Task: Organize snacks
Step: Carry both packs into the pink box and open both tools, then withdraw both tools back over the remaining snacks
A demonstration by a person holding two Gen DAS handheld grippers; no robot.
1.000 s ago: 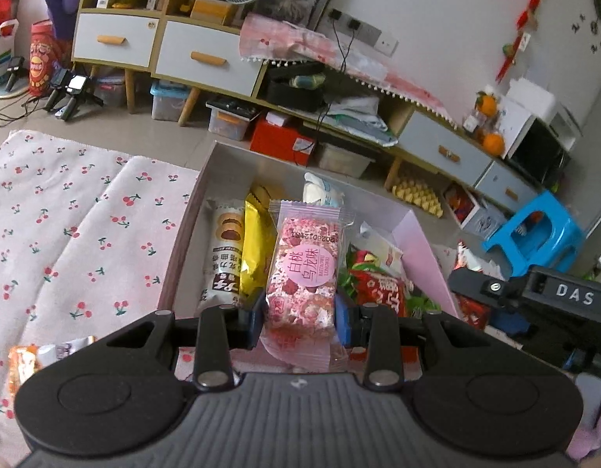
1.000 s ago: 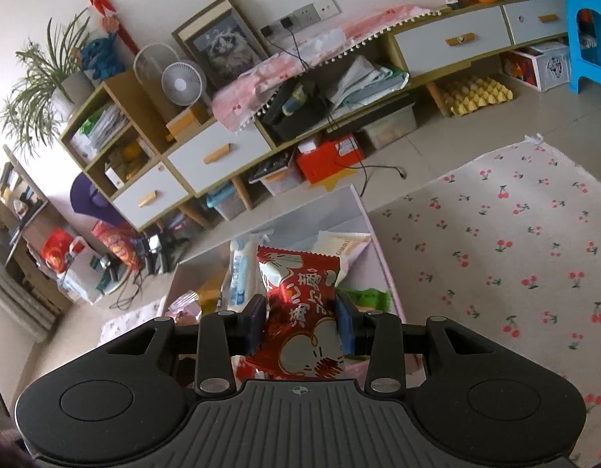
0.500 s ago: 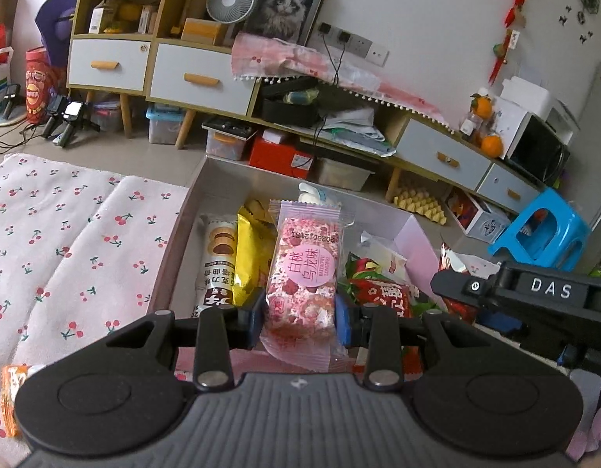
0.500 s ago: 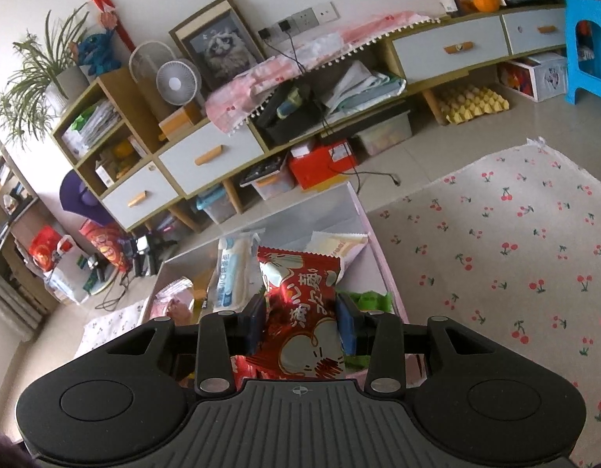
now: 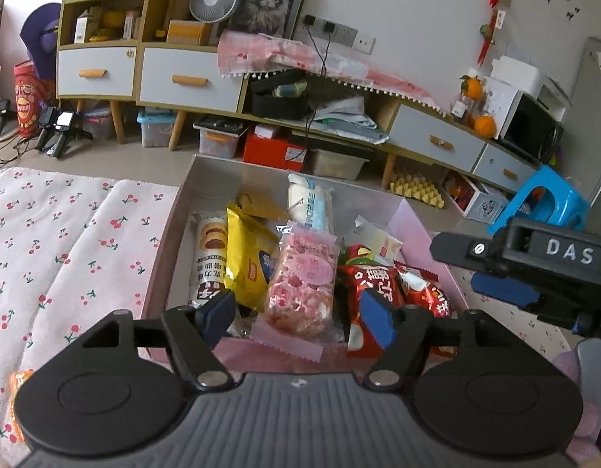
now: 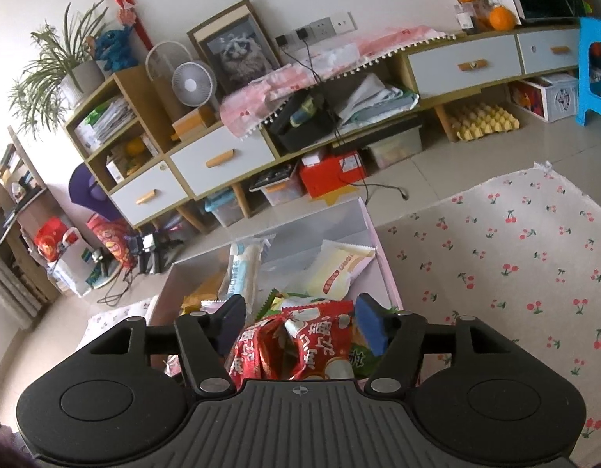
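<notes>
Now both my claws hang over the box [image 5: 171,234], each with its jaws just sprung apart. My left claw [image 5: 300,314] stands spread, and the pink pack [image 5: 304,284] lies between its pads without either pad pressing it — it rests in the box on top of the other snacks, its clear lower edge draped over the near wall. Just left of it sits the yellow pack [image 5: 247,261], tilted, and left of that the white cake pack [image 5: 208,257] lies lengthwise along the box floor. Behind the pink pack a white-and-blue pack [image 5: 310,202] points toward the far wall. To the right of the pink pack lie two red packs [image 5: 378,277], side by side and touching.

My right claw [image 6: 296,325] is open as well; the red pack [image 6: 320,339] lies between its pads, crumpled, on the heap at the right end of the box [image 6: 382,261] — I cannot tell whether the pads brush it, though they are not clamped on it. A green pack [image 6: 359,357] shows under its right edge, and a pale yellow pack [image 6: 339,269] leans against the right wall further back.

In the left view my right claw [image 5: 499,288] comes in from the right, over the box's right side. The box stands on a cherry-print cloth [image 5: 66,241], and one orange pack [image 5: 17,380] lies outside it, on the cloth by my left claw's body.
</notes>
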